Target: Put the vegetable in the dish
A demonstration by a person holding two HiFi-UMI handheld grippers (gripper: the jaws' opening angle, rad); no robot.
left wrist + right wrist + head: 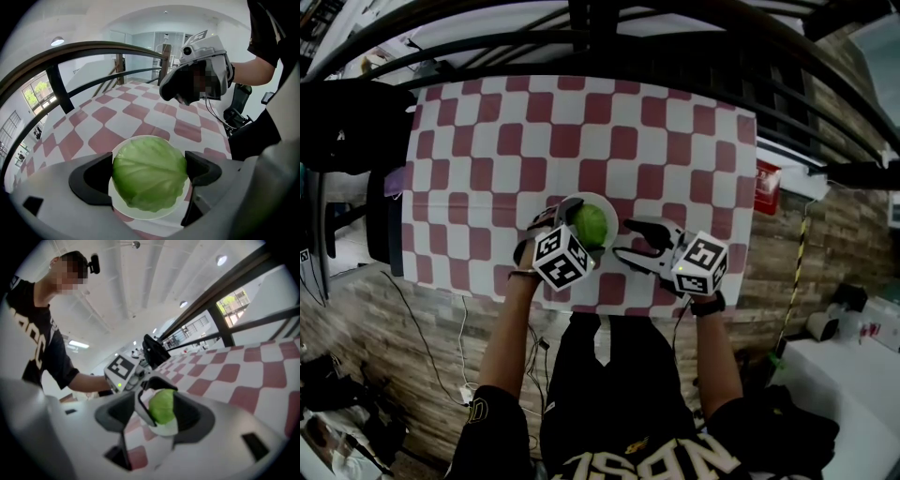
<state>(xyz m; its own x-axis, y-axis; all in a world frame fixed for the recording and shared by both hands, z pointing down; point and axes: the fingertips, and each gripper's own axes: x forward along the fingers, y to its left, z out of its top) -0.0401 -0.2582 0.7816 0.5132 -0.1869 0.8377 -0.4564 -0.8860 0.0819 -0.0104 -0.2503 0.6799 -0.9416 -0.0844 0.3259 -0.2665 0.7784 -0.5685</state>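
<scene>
A round green cabbage [592,224] sits in a small white dish [568,202] near the front edge of the checkered table. My left gripper [577,232] reaches over the dish from the front. In the left gripper view its jaws stand on both sides of the cabbage [149,175] and touch it, above the dish [116,200]. My right gripper [626,241] hovers just right of the dish with its jaws wide open and nothing between the pads. The right gripper view looks across at the cabbage [162,408] and the left gripper [140,397] around it.
A red-and-white checkered cloth [581,131] covers the table. A dark curved railing [609,47] runs beyond the far edge. To the left stands dark equipment [347,122], and the table's front edge [581,307] is close to the person's body.
</scene>
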